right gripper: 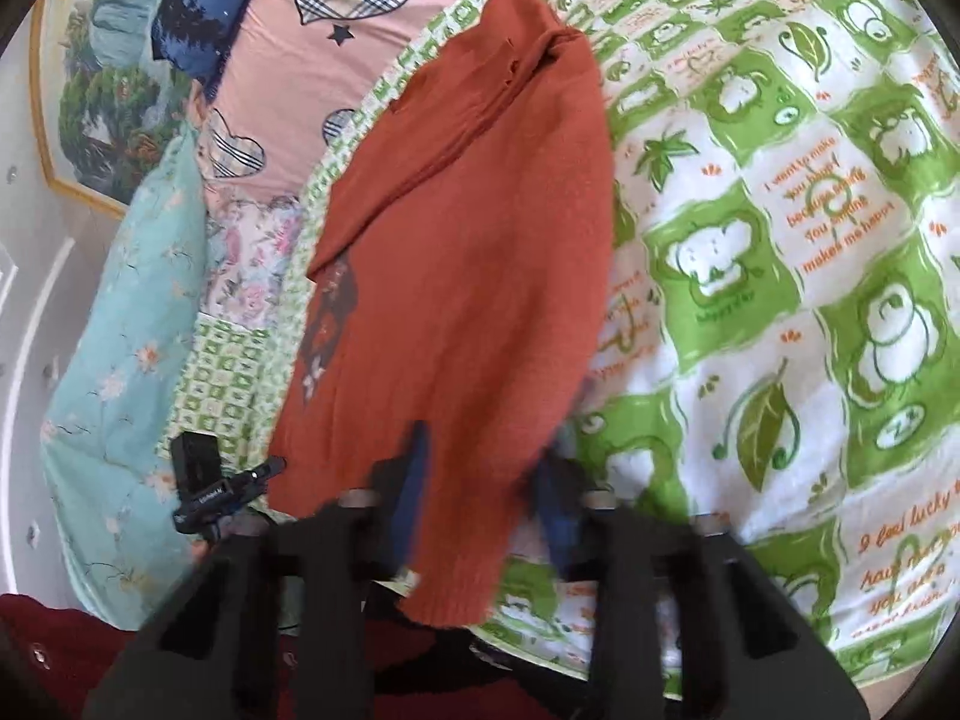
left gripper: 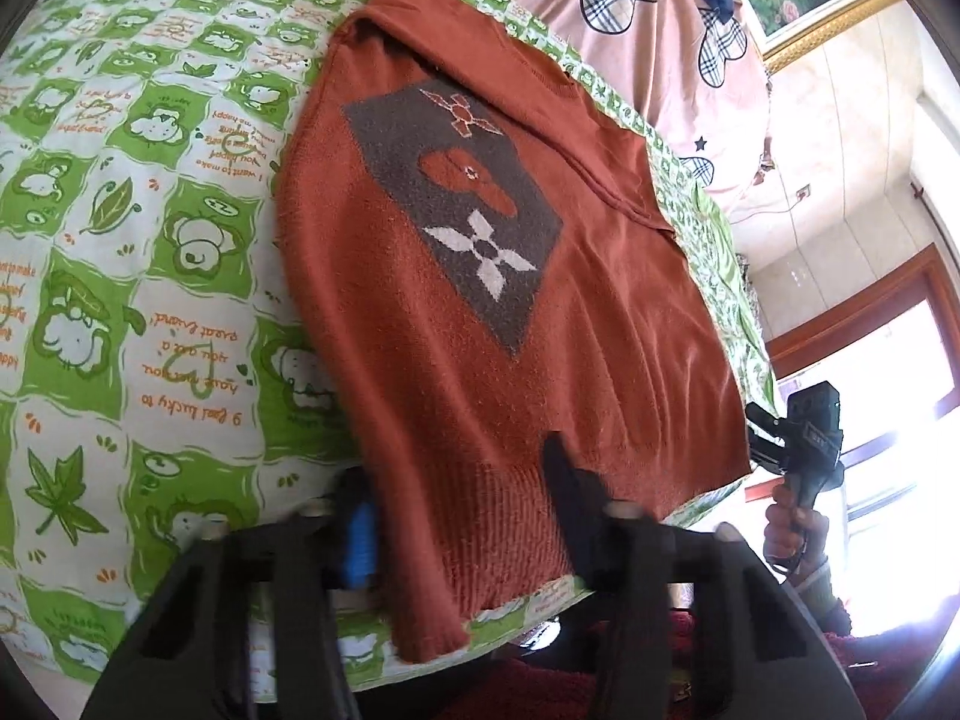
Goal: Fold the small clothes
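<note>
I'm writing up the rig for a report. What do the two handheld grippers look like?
Both are matte black plastic. The left gripper and right gripper carry black fingers with blue pads. The right one has a boxy head with small white lettering on a pistol handle.

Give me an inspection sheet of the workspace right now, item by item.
Surface: bed with green-and-white quilt.
Job's things: rust-orange sweater lying flat, brown patterned panel up, hem at the bed edge.
Clutter: pink heart-print bedding, light blue floral pillow.
Grippers: left gripper open, fingers straddling the hem; right gripper open over the sweater's lower edge.
Cables: nothing seen.
Surroundings: framed landscape picture, bright window.
</note>
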A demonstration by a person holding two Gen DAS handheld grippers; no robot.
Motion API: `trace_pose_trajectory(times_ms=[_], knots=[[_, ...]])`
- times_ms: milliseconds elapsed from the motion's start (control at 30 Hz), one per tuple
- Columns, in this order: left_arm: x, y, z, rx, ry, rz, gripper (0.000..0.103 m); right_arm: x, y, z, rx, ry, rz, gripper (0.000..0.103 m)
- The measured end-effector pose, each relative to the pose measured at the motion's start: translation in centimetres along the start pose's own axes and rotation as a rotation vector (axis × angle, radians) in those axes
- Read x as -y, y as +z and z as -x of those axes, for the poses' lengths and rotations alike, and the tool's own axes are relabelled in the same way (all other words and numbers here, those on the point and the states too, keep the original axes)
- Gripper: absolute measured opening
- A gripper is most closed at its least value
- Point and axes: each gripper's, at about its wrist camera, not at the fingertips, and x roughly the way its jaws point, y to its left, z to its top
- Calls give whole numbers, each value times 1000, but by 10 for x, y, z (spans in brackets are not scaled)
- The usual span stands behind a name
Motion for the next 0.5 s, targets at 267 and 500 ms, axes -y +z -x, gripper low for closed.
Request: trace_pose_trajectory(times_ms=[267,500], knots=[[1,-10,12,42,18,-20,7,-9,-1,37,72,-36,53,11],[5,-7,25,107,-22,12,7,-9,3,24,56,7,30,10]])
